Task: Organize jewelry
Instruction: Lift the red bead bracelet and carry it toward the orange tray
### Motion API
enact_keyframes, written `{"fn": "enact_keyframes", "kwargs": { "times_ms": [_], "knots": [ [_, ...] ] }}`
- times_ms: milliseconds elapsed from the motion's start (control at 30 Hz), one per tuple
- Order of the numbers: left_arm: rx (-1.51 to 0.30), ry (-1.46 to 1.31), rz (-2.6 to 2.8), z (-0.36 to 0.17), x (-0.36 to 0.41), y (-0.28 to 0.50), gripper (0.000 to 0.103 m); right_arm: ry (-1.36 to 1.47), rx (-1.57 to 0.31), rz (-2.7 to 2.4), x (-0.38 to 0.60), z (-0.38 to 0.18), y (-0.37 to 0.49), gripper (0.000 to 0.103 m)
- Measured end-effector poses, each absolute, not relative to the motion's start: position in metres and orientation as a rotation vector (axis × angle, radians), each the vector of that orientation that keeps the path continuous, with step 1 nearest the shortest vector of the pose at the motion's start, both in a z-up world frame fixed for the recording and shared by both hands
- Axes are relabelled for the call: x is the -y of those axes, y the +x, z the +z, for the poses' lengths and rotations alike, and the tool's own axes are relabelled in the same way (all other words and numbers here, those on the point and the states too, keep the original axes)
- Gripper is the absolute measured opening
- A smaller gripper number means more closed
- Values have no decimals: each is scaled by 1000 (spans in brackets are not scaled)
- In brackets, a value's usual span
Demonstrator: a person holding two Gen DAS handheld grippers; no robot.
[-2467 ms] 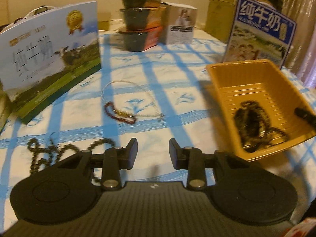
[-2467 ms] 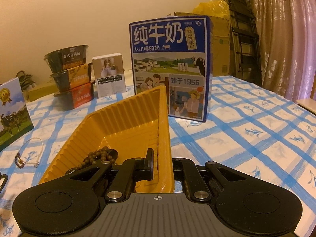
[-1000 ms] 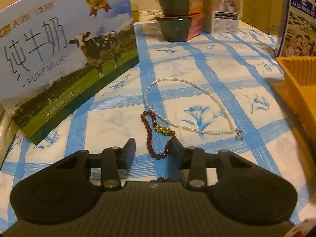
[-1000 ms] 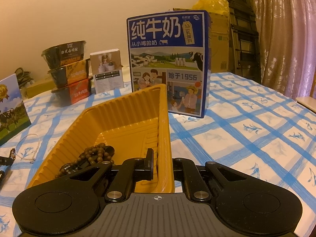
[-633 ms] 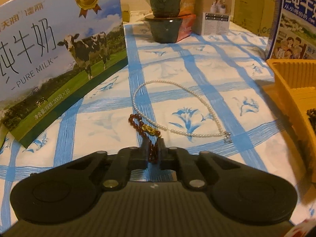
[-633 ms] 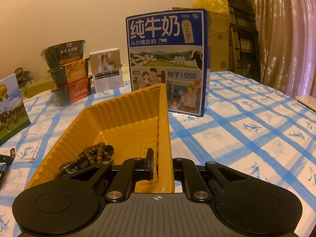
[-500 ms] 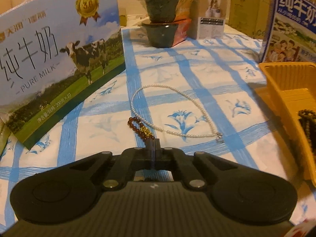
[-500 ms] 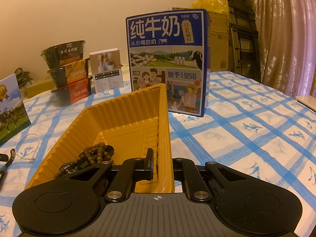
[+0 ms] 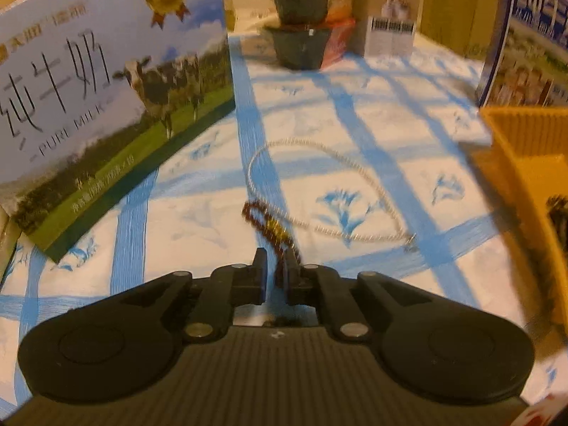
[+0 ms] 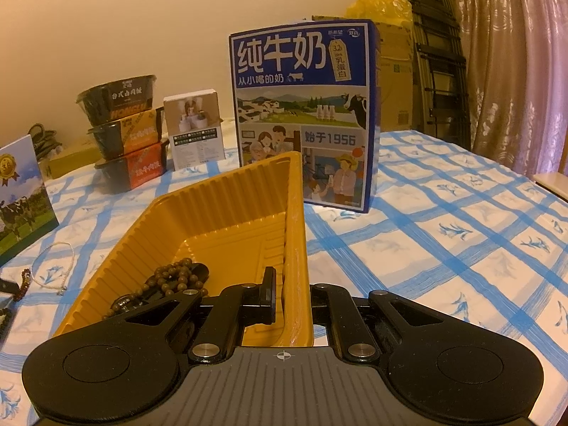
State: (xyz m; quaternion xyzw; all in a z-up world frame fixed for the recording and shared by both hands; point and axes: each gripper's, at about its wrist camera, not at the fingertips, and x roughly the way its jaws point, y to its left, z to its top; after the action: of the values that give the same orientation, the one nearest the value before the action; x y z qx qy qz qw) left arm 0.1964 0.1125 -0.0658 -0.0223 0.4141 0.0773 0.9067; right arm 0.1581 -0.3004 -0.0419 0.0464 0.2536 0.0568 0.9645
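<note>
My left gripper (image 9: 276, 269) is shut on a dark red bead bracelet (image 9: 267, 224) with a gold charm; the rest of the bracelet trails forward over the cloth. A white pearl necklace (image 9: 321, 186) lies in a loop just beyond it. My right gripper (image 10: 288, 293) is shut on the right wall of the yellow tray (image 10: 296, 234). Brown bead strands (image 10: 170, 282) lie in the tray. The tray also shows at the right edge of the left wrist view (image 9: 532, 163). The bracelet (image 10: 24, 283) and the necklace (image 10: 53, 266) show far left in the right wrist view.
A pure-milk box (image 9: 92, 81) leans at the left. Stacked dark food bowls (image 10: 124, 135) and a small white box (image 10: 197, 127) stand at the back. A blue milk carton (image 10: 301, 113) stands behind the tray. The blue-checked cloth (image 10: 443, 234) stretches right.
My left gripper has moved in on the red bracelet and closed on it, then drawn it slightly back. My right gripper has stayed shut on the tray wall.
</note>
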Motion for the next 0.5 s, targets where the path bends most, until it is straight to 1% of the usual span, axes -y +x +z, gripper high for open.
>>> {"fn": "enact_keyframes", "kwargs": {
  "times_ms": [267,300,333,500],
  "knots": [
    [-857,-20,158,-74,-109,204,7,93,-515,109,297,-40,158,9],
    [-859,-21,160,-74,-110,206,7,95,-515,110,298,-40,158,9],
    [-859,-23,155,-73,-110,206,4,95,-515,110,298,-40,158,9],
    [-851,-30,136,-64,-110,199,4,97,-515,112,297,-40,158,9]
  ]
}}
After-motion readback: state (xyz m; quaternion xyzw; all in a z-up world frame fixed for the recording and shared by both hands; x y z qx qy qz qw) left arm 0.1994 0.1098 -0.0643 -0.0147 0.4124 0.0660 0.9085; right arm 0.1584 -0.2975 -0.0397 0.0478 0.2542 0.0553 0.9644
